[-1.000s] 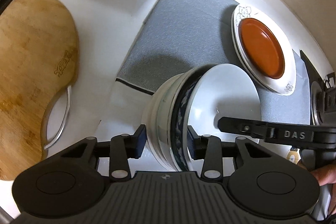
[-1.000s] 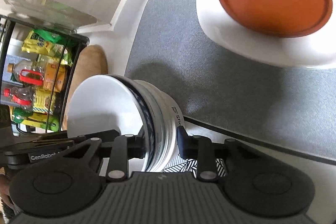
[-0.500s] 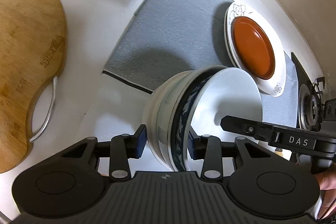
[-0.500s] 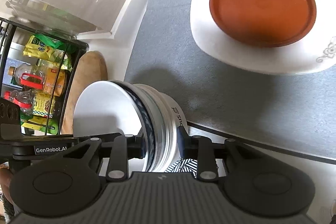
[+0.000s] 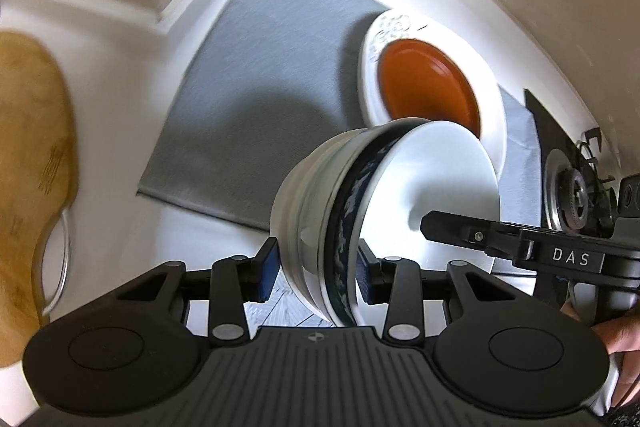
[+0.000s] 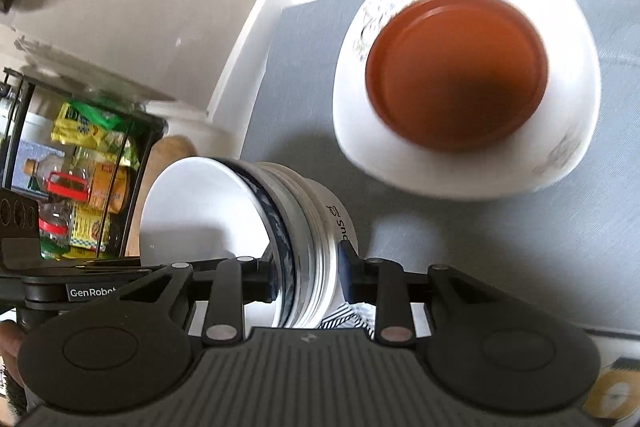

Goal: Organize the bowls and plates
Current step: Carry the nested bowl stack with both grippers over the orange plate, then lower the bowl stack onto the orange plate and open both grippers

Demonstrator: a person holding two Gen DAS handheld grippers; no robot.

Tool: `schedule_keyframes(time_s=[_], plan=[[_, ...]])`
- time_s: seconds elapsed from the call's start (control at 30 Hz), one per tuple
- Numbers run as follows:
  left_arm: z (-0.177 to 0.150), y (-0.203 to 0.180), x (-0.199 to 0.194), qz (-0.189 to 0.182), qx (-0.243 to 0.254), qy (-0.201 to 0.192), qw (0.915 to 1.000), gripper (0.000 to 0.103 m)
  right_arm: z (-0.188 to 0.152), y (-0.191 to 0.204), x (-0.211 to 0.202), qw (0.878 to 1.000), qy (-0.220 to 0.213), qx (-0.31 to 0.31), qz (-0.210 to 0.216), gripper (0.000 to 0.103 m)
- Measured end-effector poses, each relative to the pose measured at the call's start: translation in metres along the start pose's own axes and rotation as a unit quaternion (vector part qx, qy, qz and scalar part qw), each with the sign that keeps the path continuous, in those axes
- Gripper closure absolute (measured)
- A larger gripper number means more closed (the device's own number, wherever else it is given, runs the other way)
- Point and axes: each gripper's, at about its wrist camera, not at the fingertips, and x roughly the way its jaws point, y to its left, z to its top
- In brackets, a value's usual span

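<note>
Above the white tabletop (image 5: 120,131) and its grey mat (image 5: 256,75), we clamp the nested bowl stack (image 5: 344,211) from both rims, left gripper (image 5: 316,267) and right gripper (image 6: 306,275) closed on it for balance, plates (image 6: 464,87) at 1 o'clock.

The grey mat (image 5: 256,75) lies bare left of the white plate (image 5: 490,115) carrying the orange plate (image 5: 428,87). A cutting board (image 5: 32,155) blocks the surface's left edge; a stove burner (image 5: 576,187) stands right.
</note>
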Motion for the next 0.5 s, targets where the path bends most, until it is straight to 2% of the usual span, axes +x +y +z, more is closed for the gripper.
schedule_keyframes(time_s=[0.5], plan=[[0.063, -0.059, 0.015, -0.019, 0.056, 0.001, 0.9983, 0.062, 0.048, -0.039, -0.046, 0.997, -0.054, 0.043, -0.018, 0.071]])
